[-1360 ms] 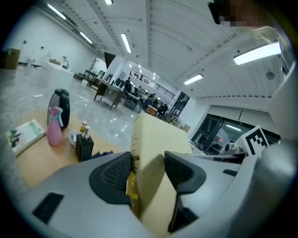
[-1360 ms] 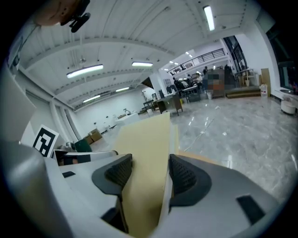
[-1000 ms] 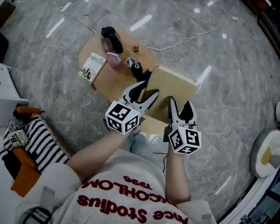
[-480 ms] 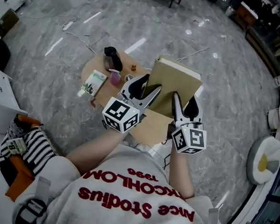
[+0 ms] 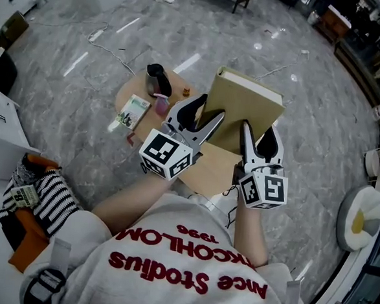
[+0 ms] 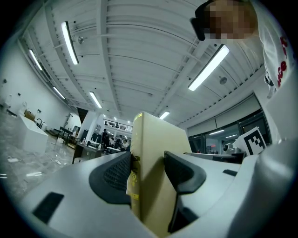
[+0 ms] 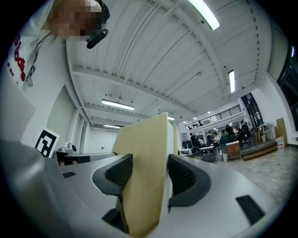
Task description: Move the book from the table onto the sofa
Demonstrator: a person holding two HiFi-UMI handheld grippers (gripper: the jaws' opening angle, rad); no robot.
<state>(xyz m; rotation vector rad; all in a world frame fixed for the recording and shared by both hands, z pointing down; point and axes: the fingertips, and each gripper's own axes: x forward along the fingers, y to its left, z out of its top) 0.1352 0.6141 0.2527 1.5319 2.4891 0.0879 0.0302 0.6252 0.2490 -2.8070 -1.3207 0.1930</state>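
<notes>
The book (image 5: 246,110) hangs in the air over the far right edge of the round tabletop (image 5: 205,172), standing nearly on end and touching nothing below. The left tongs (image 5: 204,114) are clamped on its lower edge near one corner and the right tongs (image 5: 260,132) near the other, with pads pressed on both covers. It looks thick and hard-backed, so likely stiff and fairly heavy. The smooth covers could slip between the pads. Two spread grips along one edge suit it, squeezing the covers together so the pages cannot fan open.

Two claws (image 5: 209,110) (image 5: 261,131), one thick book (image 5: 245,106), one booklet (image 5: 132,111), one flask (image 5: 157,79), one table (image 5: 209,172).
</notes>
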